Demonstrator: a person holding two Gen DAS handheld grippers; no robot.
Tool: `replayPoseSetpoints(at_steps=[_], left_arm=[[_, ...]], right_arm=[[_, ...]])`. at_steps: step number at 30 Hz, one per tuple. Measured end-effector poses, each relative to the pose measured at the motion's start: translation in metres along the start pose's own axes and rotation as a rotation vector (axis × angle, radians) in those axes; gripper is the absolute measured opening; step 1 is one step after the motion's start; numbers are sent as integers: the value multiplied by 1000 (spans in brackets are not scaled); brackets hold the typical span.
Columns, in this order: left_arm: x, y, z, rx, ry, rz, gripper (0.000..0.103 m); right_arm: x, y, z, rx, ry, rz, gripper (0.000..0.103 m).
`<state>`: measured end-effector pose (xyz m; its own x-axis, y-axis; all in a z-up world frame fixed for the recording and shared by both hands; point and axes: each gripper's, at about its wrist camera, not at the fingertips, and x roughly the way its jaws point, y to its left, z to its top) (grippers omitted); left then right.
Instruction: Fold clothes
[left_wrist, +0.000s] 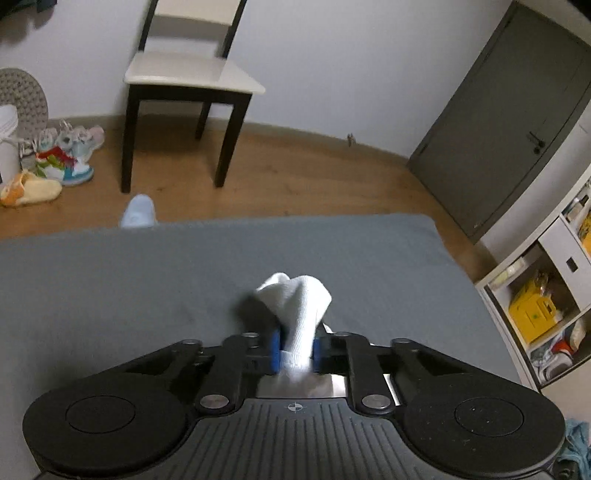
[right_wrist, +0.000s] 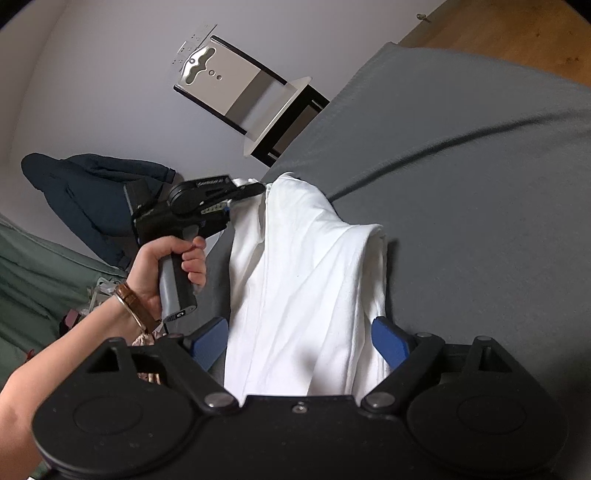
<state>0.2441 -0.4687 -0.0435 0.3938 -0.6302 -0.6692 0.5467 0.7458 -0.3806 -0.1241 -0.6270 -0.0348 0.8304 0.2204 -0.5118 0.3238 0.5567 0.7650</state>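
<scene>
— What does the left gripper (left_wrist: 295, 350) do at this moment?

— Its jaws are clenched on a bunch of the white garment (left_wrist: 301, 314). The cloth stands up between the blue pads (left_wrist: 275, 350) like a small peak, above the grey bed (left_wrist: 147, 288).

— And the right gripper (right_wrist: 299, 343)?

— Its jaws are spread wide. The white garment (right_wrist: 295, 288) hangs down between the two blue pads (right_wrist: 389, 341), but I cannot tell if they touch the cloth.

— Where is the garment, then?

— It is lifted over the bed (right_wrist: 461, 184), near the middle of it. From the right camera I see the person's left hand (right_wrist: 162, 266) around the handle, and the left gripper (right_wrist: 245, 192) pinches the top edge of the cloth, so it falls in long folds.

— What is around the bed?

— Beyond the far edge stands a chair (left_wrist: 184, 81) with dark legs. Some shoes (left_wrist: 62, 155) lie on the wooden floor (left_wrist: 295, 177) beyond the far left corner, and a grey door (left_wrist: 509, 122) is beyond the far right corner.
</scene>
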Motion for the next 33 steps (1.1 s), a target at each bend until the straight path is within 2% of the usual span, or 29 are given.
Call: replayPoseSetpoints(at_steps=[1,3,7,11,14,17,22,25,27,30,32,33], left_arm=[[-5,2,-1,10,-18,-27,12],[-20,-2,-4,93,-66,-100,12],[-69,-22,-11,310,-155,-320,12],[-124,-35,-23,454,-128,-490,12],[-161,-49,-38,577,-100,-549,11],[-193,-60,-55,708,-67,-595,11],[-248,-74,-106,937,12,-662,11],[-265,-69,-140,1034,57,-672,11],[-266,-62,-157,1061,65,-676,11],[-270,-54,-177,1085,11,-648,11],[-272,-48,-171,1057,-59,-611,11],[-273,-45,-165,1028,-70,-604,11]], right_arm=[[0,0,0,-1,0,1,85],[1,-1,0,-2,1,-1,86],[-2,-3,1,5,-10,-4,86],[-12,-10,7,38,-59,-6,86],[-18,-20,12,80,-98,-19,86],[-23,-29,16,115,-122,-33,86],[-25,-31,16,121,-133,-37,86],[-25,-28,14,110,-133,-37,86],[-24,-26,12,104,-133,-38,86],[-21,-26,11,100,-127,-46,86],[-20,-23,11,84,-128,-46,86],[-21,-19,11,51,-139,-28,86]])
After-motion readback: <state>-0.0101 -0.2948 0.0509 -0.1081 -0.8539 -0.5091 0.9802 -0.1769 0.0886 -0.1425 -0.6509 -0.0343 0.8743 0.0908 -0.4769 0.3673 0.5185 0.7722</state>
